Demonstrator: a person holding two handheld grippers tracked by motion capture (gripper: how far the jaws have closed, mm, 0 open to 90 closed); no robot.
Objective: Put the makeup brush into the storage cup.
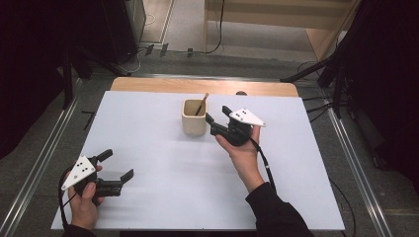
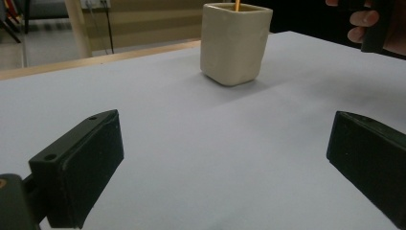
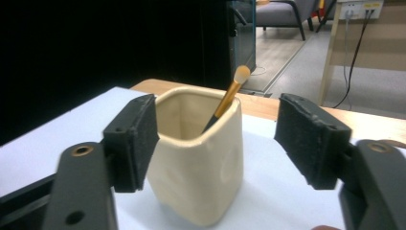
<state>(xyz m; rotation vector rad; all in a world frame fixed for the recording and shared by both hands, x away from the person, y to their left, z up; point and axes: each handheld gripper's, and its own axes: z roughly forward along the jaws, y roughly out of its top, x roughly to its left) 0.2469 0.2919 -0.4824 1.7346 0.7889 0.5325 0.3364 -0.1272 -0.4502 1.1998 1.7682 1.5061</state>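
The right gripper [image 3: 218,143] stands with its jaws spread wide and nothing between the pads; in its own view the left pad overlaps the near left corner of the cream cup [image 3: 198,158], while the right pad hangs clear of the cup's far side with open air between. Whether the left pad actually touches the wall I cannot tell. From the high view the right gripper [image 1: 217,120] sits at about four o'clock of the cup [image 1: 194,118], just beside it, its jaws pointing toward ten o'clock, straight at the cup's side.

The cup stands upright at roughly twelve o'clock of the white table [image 1: 148,197], toward the far edge. Inside it a brush [image 3: 225,100] leans with its gold handle rising to about one o'clock in the right gripper view, pale tip above the rim; its long axis is steep but tilted, the upper end tipped away from the gripper. In the high view the brush [image 1: 202,104] leans toward the cup's right rear corner.

The left gripper [image 1: 118,165] lies at seven o'clock of the table, well apart from the cup, its jaws likewise wide and empty; in its view the cup [image 2: 234,43] shows far off at twelve o'clock.

The right hand is plainly the nearer, and I judge the next move is its own: a short advance toward ten o'clock.
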